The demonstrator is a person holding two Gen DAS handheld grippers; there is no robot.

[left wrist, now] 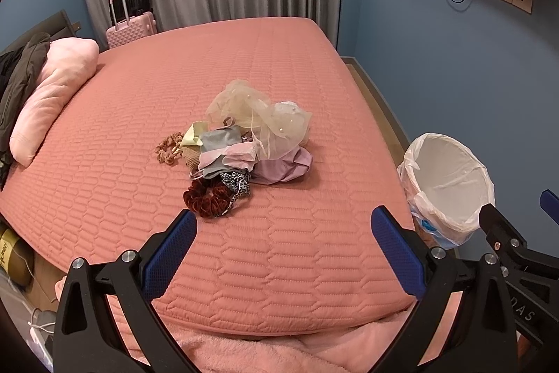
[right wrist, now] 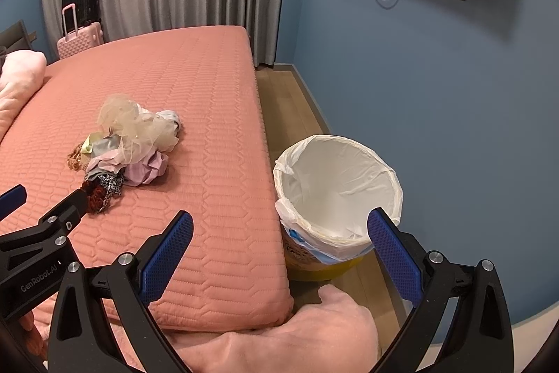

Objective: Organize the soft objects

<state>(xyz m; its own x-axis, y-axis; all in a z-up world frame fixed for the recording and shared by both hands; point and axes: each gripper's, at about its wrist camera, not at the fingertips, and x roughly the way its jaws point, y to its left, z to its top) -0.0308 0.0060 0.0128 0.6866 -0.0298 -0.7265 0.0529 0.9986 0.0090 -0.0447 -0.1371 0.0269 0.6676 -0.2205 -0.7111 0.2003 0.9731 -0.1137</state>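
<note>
Hovering pre-pick, left gripper (left wrist: 283, 236) & right gripper (right wrist: 279, 240) both w/ jaws apart, empty; soft-item pile (left wrist: 237, 149) mid-bed (left wrist: 314, 268), lined bin (right wrist: 337, 194) beside bed; next: grab red scrunchie (left wrist: 206, 196).

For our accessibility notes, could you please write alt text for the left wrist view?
A heap of scrunchies and soft cloths lies mid-bed on a pink quilted bedspread, ahead of the open, empty left gripper. A white-lined bin stands beside the bed.

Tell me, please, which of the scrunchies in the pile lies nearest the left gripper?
The dark red velvet scrunchie, at the pile's near edge before the left gripper; the tan scrunchie lies farther back.
</note>
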